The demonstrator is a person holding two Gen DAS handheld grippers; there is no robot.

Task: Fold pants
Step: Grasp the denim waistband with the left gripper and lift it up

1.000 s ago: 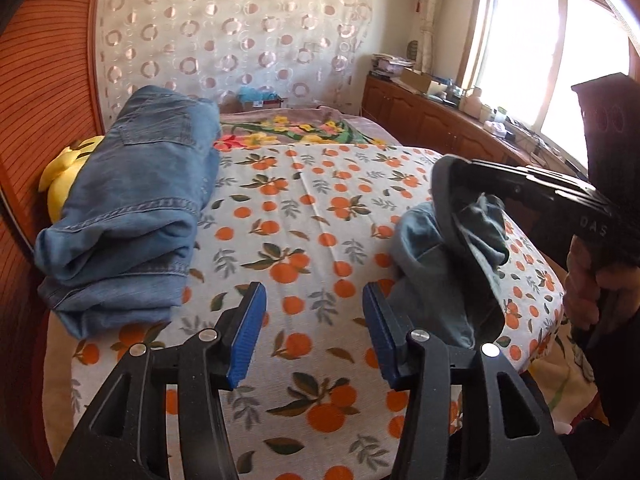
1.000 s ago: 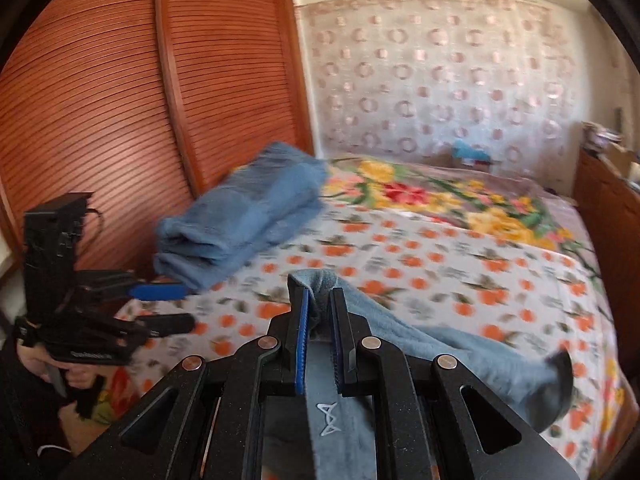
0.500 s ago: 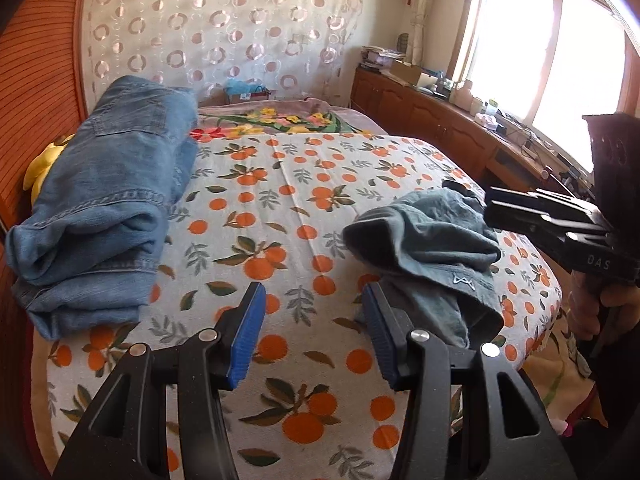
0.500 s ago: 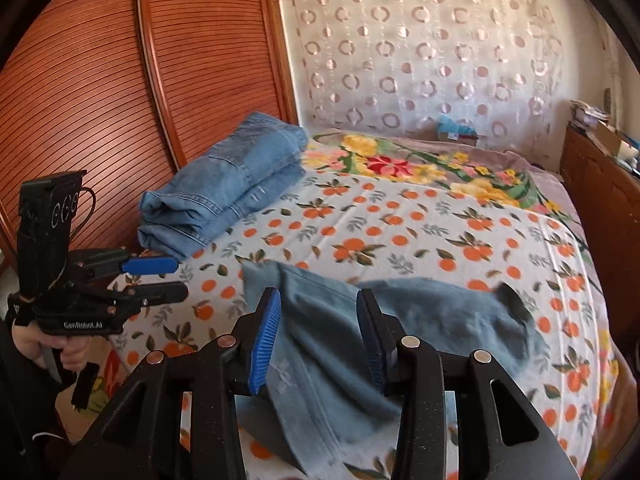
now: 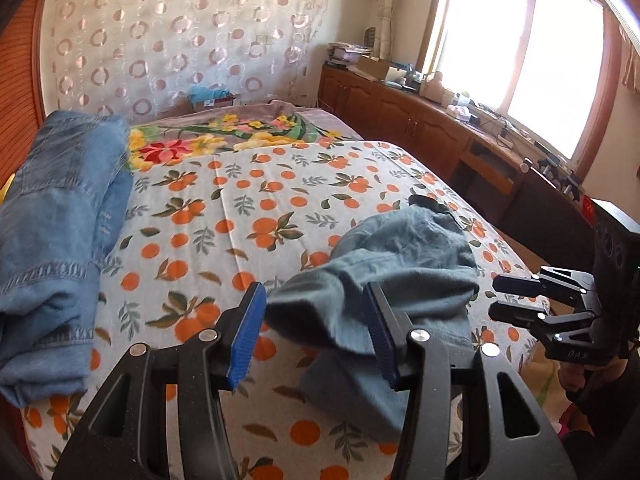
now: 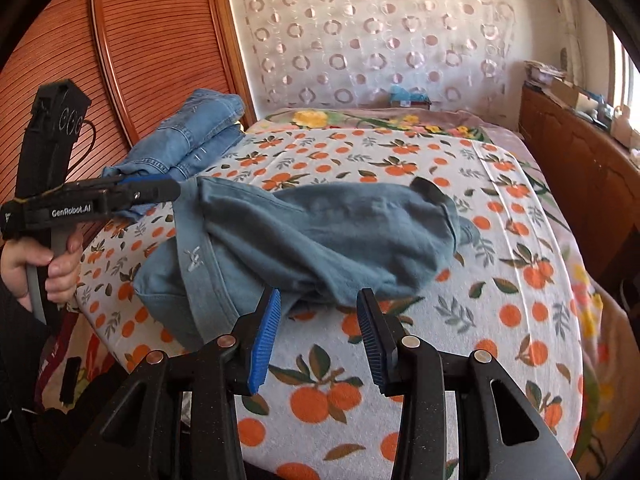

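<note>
Folded blue jeans (image 6: 188,140) lie along the left edge of the bed (image 6: 400,160). The left gripper (image 6: 160,190) has its jaws spread, a corner of the grey-blue pants (image 6: 320,236) between them; whether the pads press it cannot be told. The pants lie crumpled across the bed's near edge, towards its near right corner. The right gripper (image 6: 316,336) has jaws spread, having just opened, nothing between them.

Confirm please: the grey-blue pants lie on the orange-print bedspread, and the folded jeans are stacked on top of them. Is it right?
Not quite. The folded jeans are not on the grey-blue pants; they lie apart, beside the wooden wardrobe, on the same orange-print bedspread. The right wrist view shows it.
</note>
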